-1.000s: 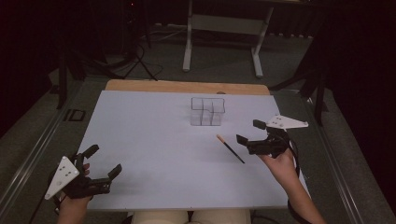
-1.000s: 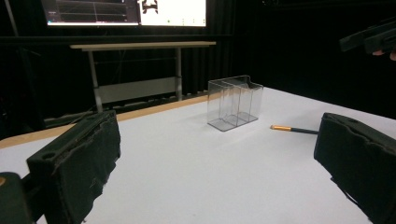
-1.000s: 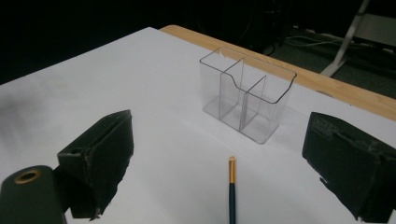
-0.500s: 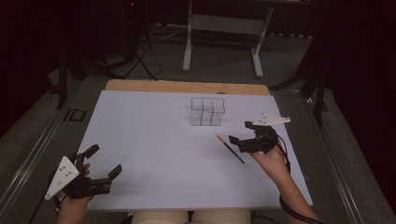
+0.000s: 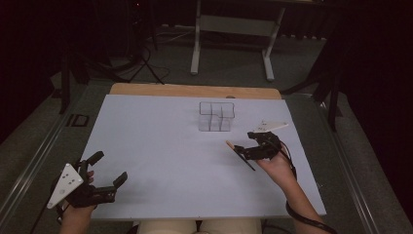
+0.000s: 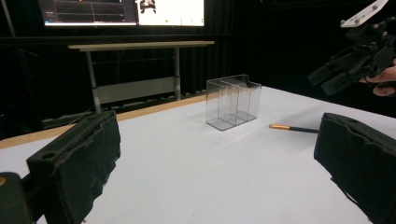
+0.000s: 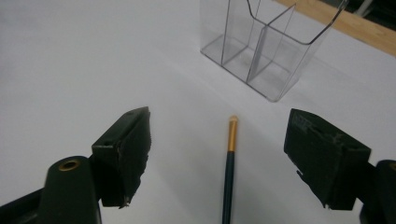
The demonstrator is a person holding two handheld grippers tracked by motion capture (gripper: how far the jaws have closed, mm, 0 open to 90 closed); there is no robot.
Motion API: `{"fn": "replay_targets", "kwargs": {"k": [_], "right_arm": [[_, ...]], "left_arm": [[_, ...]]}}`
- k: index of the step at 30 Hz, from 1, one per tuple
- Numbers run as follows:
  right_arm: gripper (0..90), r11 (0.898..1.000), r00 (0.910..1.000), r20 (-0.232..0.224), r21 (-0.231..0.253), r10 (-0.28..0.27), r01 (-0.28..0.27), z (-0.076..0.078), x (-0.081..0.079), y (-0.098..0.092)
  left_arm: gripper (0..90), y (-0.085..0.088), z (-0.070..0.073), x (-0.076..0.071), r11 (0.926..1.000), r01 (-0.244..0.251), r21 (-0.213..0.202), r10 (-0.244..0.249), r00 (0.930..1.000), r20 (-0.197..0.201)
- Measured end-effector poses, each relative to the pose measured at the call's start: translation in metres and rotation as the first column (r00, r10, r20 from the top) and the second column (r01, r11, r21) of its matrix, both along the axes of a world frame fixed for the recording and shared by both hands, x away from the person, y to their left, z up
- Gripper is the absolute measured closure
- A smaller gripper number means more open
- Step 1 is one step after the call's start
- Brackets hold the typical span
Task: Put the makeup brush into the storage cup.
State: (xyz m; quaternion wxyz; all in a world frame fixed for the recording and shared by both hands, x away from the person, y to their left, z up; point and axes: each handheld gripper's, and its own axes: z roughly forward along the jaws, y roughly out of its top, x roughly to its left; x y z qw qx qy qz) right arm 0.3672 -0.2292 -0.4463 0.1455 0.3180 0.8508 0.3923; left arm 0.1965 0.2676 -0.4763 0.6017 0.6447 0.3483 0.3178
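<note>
A dark pencil with a gold tip (image 5: pixel 239 155) lies on the white tabletop (image 5: pixel 160 146), just in front of a clear plastic organizer (image 5: pixel 216 116) with several compartments. My right gripper (image 5: pixel 245 149) hovers low over the pencil (image 7: pixel 229 163). Its jaws have just been closing a little but still stand wide apart, with the pencil between them and untouched. The organizer (image 7: pixel 268 51) stands just beyond its tip. My left gripper (image 5: pixel 109 167) rests open at the near left corner, nothing between its jaws (image 6: pixel 215 158). From there I see the organizer (image 6: pixel 233 100), the pencil (image 6: pixel 292 128) and the right gripper (image 6: pixel 348 67).
A wooden strip (image 5: pixel 195 90) runs along the tabletop's far edge. Beyond it stands a metal desk frame (image 5: pixel 234 29) on the dark floor. Lit monitors (image 6: pixel 126 11) show above that desk in the left gripper view.
The right gripper has moved left and down, from beside the pencil to right over it. The left gripper has stayed put.
</note>
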Motion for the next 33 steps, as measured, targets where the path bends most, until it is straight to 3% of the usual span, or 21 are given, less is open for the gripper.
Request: {"fn": "replay_targets", "kwargs": {"k": [9,14,18,23,33], "right_arm": [[34.4,0.998,0.9948,-0.101,-0.062,0.008,-0.015,-0.016,0.011,0.006],[41.7,0.994,0.9832,-0.182,-0.108,0.013,-0.033,-0.029,0.018,0.007],[47.4,0.988,0.9792,-0.203,-0.147,0.012,-0.042,-0.035,0.021,0.01],[50.8,0.986,0.9776,-0.21,-0.161,0.014,-0.049,-0.037,0.023,0.011],[59.2,0.971,0.9632,-0.268,-0.234,-0.009,-0.056,-0.045,0.036,0.016]], "left_arm": [[1.7,0.0,0.0,0.0,1.0,-0.001,0.004,0.001,1.0,0.0],[1.7,0.0,0.0,0.0,1.0,0.0,0.004,0.0,1.0,0.0],[1.7,0.0,0.0,0.0,1.0,-0.001,0.006,0.001,1.0,0.0],[1.7,0.0,0.0,0.0,1.0,0.0,0.007,0.0,1.0,0.001],[1.6,-0.001,0.0,0.0,0.9999,0.001,0.013,-0.001,1.0,0.0]]}}
